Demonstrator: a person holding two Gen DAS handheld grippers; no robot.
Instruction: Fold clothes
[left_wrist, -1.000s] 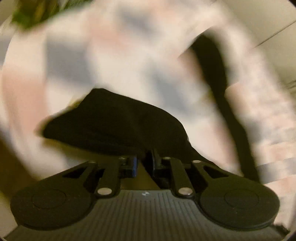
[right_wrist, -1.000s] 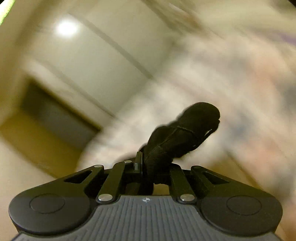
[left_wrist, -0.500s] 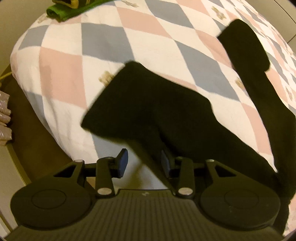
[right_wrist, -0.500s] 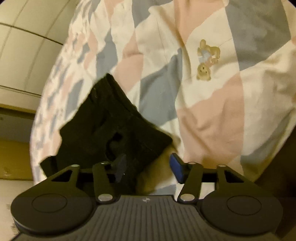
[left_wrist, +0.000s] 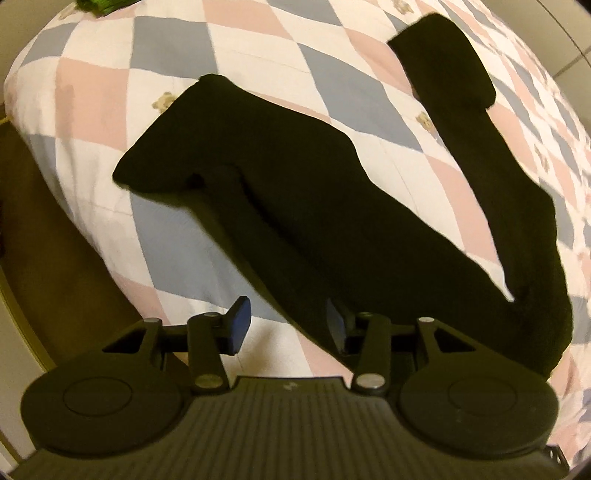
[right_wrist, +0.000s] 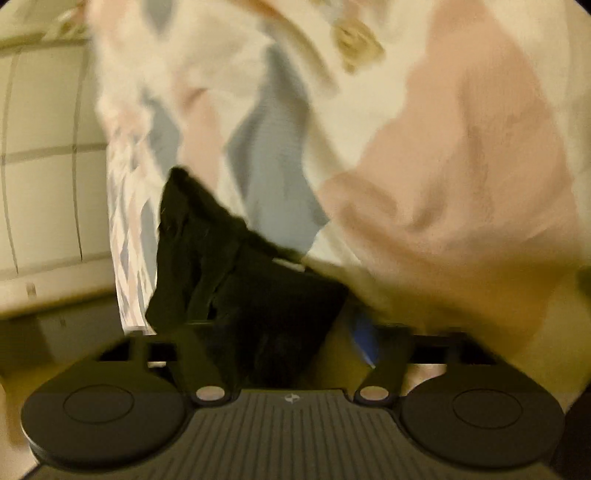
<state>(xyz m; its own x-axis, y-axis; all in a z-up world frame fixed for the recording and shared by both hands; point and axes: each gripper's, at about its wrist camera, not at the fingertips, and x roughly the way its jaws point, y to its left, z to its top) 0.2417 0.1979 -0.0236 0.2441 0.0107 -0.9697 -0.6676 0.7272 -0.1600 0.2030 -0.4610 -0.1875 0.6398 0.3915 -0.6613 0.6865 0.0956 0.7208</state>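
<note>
Checkered bedding (left_wrist: 258, 48) in pink, grey and white carries the black garment (left_wrist: 303, 192), spread flat in a V before your left gripper (left_wrist: 286, 323), fingers apart. Your right gripper (right_wrist: 295, 332) view is blurred: fingers apart, black cloth bunched between them at the bed's edge.
</note>
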